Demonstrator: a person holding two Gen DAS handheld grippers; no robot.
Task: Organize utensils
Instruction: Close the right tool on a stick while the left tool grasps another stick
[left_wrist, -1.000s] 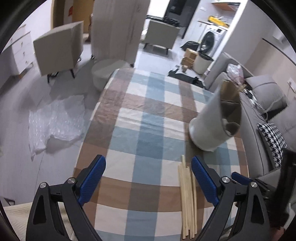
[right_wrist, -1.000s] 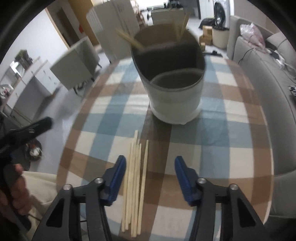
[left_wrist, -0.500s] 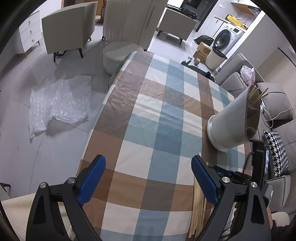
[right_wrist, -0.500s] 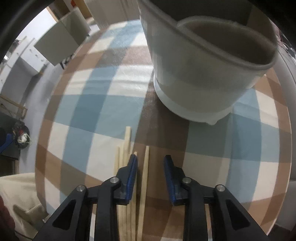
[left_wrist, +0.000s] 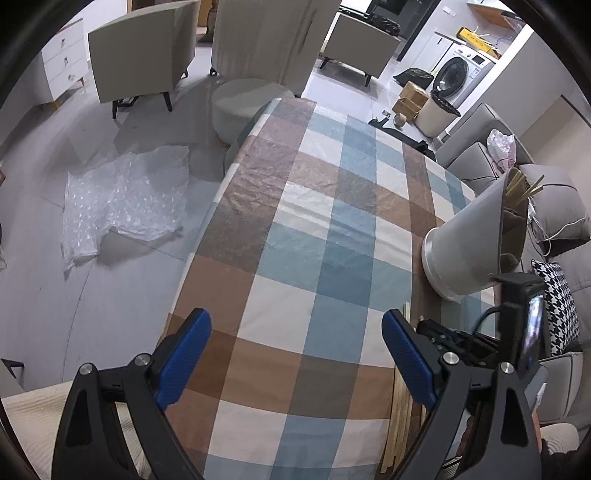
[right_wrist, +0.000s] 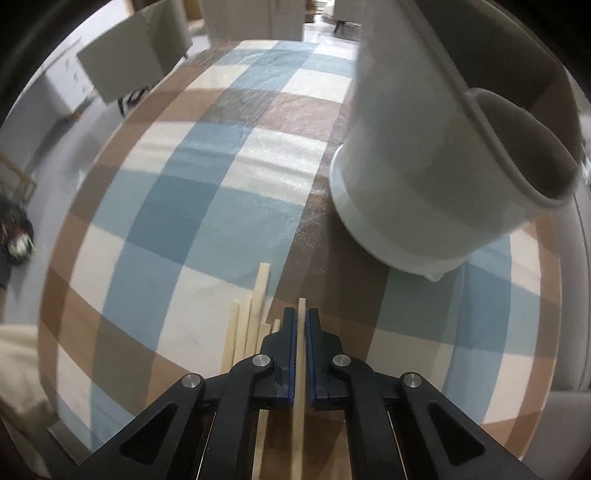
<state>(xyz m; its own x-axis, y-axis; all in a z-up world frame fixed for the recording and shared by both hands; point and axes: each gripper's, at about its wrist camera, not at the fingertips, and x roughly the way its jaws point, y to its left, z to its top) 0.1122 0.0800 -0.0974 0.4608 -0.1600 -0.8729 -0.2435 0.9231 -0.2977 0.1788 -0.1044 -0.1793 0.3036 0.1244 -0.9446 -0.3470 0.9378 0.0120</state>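
Right gripper (right_wrist: 301, 321), half-open a second ago, now clamped on one chopstick (right_wrist: 300, 354), lower centre; left gripper (left_wrist: 295, 347) held wide, unchanged.

The right gripper (right_wrist: 301, 325) pointed steeply down at the table, its blue-padded jaws having just been closing, and now pinched tight on a single chopstick (right_wrist: 300, 376) running lengthwise between the pads. The left gripper (left_wrist: 295, 354) also tilted downward, jaws spread wide with nothing between the blue pads (left_wrist: 184, 358). In the left wrist view the right gripper's black body (left_wrist: 454, 343) sat just beyond the left gripper's right-hand finger.
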